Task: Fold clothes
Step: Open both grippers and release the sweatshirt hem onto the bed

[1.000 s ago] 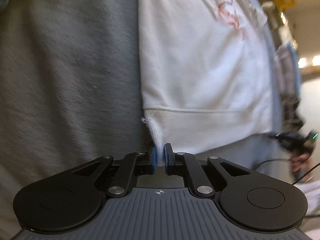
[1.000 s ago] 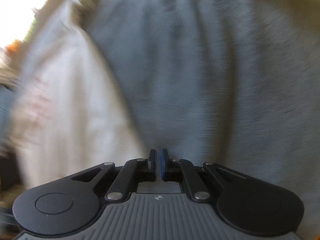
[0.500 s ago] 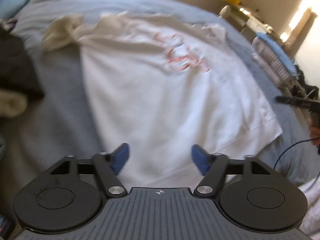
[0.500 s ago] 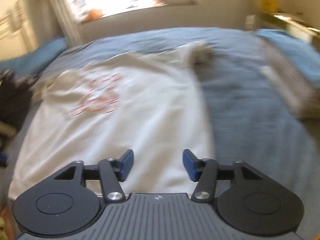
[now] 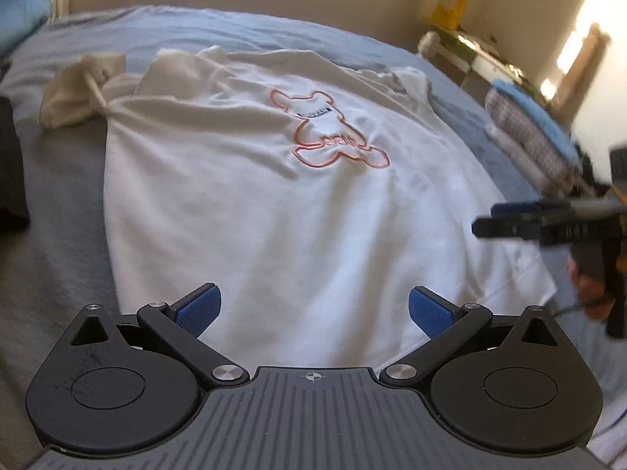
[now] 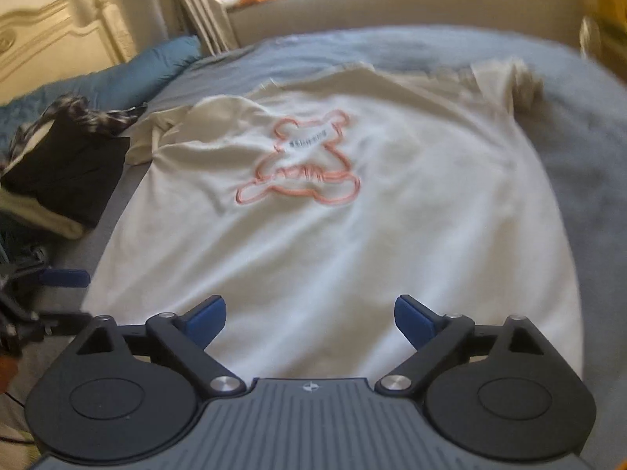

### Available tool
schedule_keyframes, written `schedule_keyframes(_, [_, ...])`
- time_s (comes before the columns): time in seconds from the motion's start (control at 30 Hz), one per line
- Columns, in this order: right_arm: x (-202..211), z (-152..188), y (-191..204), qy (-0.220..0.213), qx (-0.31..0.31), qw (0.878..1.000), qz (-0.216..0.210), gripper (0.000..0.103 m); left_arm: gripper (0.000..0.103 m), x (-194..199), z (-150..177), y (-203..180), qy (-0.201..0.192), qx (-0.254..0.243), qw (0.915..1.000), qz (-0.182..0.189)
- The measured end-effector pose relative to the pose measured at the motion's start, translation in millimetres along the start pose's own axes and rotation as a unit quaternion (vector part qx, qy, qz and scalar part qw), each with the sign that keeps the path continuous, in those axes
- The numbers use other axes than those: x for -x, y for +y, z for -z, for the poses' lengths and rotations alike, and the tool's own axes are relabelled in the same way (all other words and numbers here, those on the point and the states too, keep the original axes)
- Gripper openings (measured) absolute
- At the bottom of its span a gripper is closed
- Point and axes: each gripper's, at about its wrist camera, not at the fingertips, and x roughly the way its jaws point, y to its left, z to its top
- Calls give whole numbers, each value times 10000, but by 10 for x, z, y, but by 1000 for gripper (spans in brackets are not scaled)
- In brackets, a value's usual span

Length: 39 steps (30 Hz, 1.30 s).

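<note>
A white T-shirt (image 5: 274, 215) with an orange bear outline lies spread flat, print up, on the blue-grey bed (image 5: 58, 274). Its left sleeve (image 5: 78, 90) is bunched up. My left gripper (image 5: 313, 307) hovers over the hem, its jaws opening wide with nothing between the blue pads. In the right wrist view the same shirt (image 6: 333, 235) fills the middle. My right gripper (image 6: 310, 315) hangs above the hem, its jaws opening too, with nothing in them. Each gripper shows at the edge of the other's view: the right gripper (image 5: 529, 223), the left gripper (image 6: 58, 278).
A pile of dark clothes (image 6: 66, 172) sits at the bed's left side beside a blue pillow (image 6: 129, 78) and a cream headboard (image 6: 47, 39). Folded striped and blue clothes (image 5: 537, 137) are stacked to the right. A window ledge runs behind the bed.
The left gripper let go of the shirt's hem corner. Both grippers went from shut to wide open, rolled level and drew back, so the whole shirt now shows.
</note>
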Motion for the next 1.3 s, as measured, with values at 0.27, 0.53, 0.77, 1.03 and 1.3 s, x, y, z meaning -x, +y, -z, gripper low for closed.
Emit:
schedule_keyframes(0.27, [33,-42,79,-621,522,9962,307,97,103,-158,-84,134,145,378,9992,-8])
schedule_keyframes(0.53, [-77,-76,54,-420,158,9988,-206,99,102,-166,-91,49,44,28,9995,-321])
schedule_keyframes(0.77, [-208,-3,0,380,-662,9944,-736,94,99,-53,-150,102,108,155,9990,-409])
schedule_keyframes(1.03, [-238,153,54,718,-1135,9860,-986,75,92,112,-135,84,226,-238,9970,-694])
schedule_keyframes(1.3, [-280,194,135,803,-1023,9889,-722,46,60,-142,7,-175,394,-739,9957,-404])
